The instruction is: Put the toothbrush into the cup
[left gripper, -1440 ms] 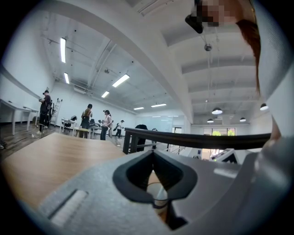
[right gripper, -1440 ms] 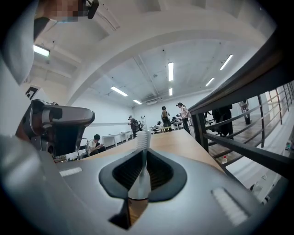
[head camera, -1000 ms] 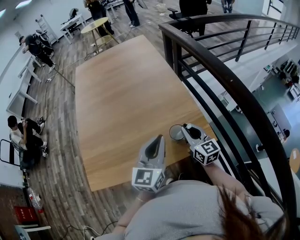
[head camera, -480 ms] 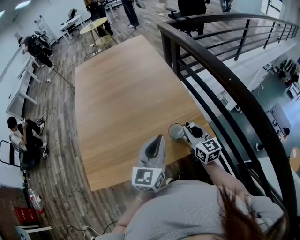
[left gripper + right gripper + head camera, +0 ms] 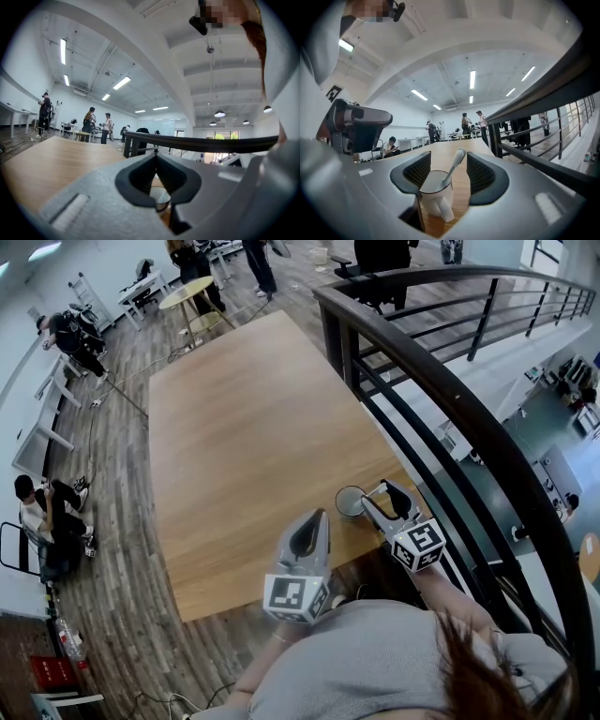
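Note:
A white cup (image 5: 435, 196) with a handle stands on the wooden table (image 5: 244, 427) near its front right corner, and shows in the head view as cup (image 5: 352, 502). A white toothbrush (image 5: 454, 166) stands in it, head up, leaning right. My right gripper (image 5: 449, 157) is level just behind the cup. Its jaws have just been opening and now stand wide, with the brush between them but touching neither pad. In the head view, right gripper (image 5: 382, 493) is beside the cup. My left gripper (image 5: 317, 517) is shut and holds nothing, left of the cup (image 5: 161, 197).
A dark metal railing (image 5: 450, 390) curves along the table's right side, close to the right gripper. Behind it is a drop to a lower floor. Several people (image 5: 56, 512) and desks stand on the wood floor to the left and at the back.
The right gripper's jaws have spread apart from nearly shut to wide open beside the cup. The left gripper has not moved.

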A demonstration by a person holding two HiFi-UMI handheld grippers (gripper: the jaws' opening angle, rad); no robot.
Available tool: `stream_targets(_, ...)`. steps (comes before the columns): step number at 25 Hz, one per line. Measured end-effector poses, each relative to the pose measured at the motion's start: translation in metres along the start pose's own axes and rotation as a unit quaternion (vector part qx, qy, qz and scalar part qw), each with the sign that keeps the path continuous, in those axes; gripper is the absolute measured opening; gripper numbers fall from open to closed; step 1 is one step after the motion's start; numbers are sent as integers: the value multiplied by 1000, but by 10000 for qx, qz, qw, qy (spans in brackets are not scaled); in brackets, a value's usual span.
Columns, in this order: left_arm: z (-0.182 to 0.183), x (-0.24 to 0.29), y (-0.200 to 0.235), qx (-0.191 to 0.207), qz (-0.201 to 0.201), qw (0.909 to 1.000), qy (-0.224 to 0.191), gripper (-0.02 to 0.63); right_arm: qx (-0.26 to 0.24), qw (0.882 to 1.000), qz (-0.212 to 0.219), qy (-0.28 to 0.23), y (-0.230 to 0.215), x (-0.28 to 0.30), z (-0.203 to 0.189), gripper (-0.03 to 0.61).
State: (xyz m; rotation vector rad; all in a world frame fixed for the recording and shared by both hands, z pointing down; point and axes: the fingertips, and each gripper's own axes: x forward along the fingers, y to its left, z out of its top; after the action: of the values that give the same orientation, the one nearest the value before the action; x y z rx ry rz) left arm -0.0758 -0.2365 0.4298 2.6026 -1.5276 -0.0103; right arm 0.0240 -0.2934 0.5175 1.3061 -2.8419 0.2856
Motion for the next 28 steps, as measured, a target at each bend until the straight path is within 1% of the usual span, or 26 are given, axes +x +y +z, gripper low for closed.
stream_targets(2, 0, 2, 0, -7, -11, 10000, -5, 3, -134, 9999, -34, -103, 1, -5, 11, 245)
stream_targets(5, 0, 3, -2, -13, -42, 10000, -15, 3, -412, 9986, -39, -323, 9, -15, 34, 253)
stream_targets(7, 0, 3, -5, -15, -56, 10000, -30, 3, -684, 9964, 50, -501, 19, -22, 49, 253)
stream_targets(9, 0, 4, -9, -22, -70, 10000, -45, 3, -854, 9941, 158, -646, 28, -28, 62, 252)
stream_targets(14, 0, 10, -18, -34, -151, 9998, -77, 3, -810, 9926, 277, -856, 40, -41, 80, 223)
stream_targets(18, -1, 16, -28, -30, -205, 9998, -71, 3, -879, 9926, 286, -786, 38, -49, 76, 168)
stream_targets(19, -2, 17, -31, -22, -207, 9997, -92, 3, -877, 9928, 276, -772, 36, -52, 75, 143)
stream_targets(20, -3, 18, -34, -16, -209, 9997, -113, 3, -873, 9930, 270, -754, 35, -55, 74, 115)
stream_targets(21, -4, 18, -36, -9, -207, 9997, -123, 3, -873, 9932, 275, -726, 34, -57, 73, 71)
stream_targets(22, -6, 19, -38, 2, -198, 9997, -117, 3, -884, 9932, 299, -697, 34, -58, 72, 6)
stream_targets(23, -9, 20, -39, 9, -183, 9998, -104, 3, -898, 9930, 353, -683, 35, -58, 71, -6)
stream_targets(28, -16, 20, -48, -33, -82, 9999, -129, 3, -906, 9906, 739, -703, 43, -64, 66, -5)
